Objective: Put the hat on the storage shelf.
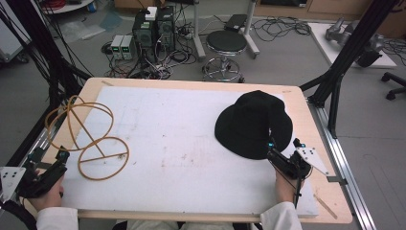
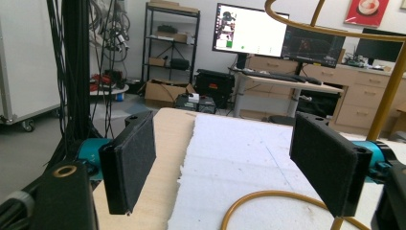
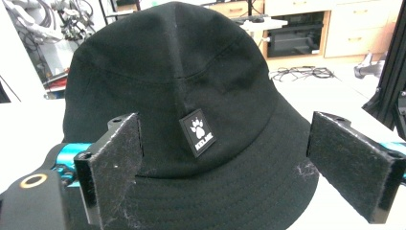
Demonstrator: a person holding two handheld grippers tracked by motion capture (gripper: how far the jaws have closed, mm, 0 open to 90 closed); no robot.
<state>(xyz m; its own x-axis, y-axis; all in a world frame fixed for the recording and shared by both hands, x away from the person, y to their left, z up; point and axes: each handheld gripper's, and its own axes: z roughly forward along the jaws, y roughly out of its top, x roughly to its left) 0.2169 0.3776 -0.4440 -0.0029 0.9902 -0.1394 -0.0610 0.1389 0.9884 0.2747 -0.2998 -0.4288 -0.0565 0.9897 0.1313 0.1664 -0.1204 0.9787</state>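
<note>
On my left, the left gripper (image 1: 61, 155) sits at the near left corner of the light wooden table (image 1: 306, 120), held in the person's left hand (image 1: 48, 194). In the left gripper view its two black jaws stand wide apart with nothing between them; past them I see the edge of the white foam sheet (image 2: 239, 158) where it meets the bare wood.

Just ahead of that gripper stands the golden-yellow wire hat stand (image 1: 88, 136), made of round hoops joined by a slanted rod. Its base ring lies flat on the foam sheet, and its upper hoops lean out over the table's left edge. In the left gripper view a curve of the base ring (image 2: 268, 199) passes low between the jaws, not touching either pad as far as I can tell.

The middle of the sheet is bare, with faint smudges.

On the right, the black fabric bucket hat (image 1: 253, 123) rests brim down on the foam sheet. The right gripper (image 1: 282, 153), in the person's right hand (image 1: 286, 184), is at the hat's near brim. In the right gripper view its jaws are spread wide on either side of the hat's small black paw-print label (image 3: 197, 132), gripping nothing; the left pad sits close over the brim, though I cannot tell whether it touches.
</note>
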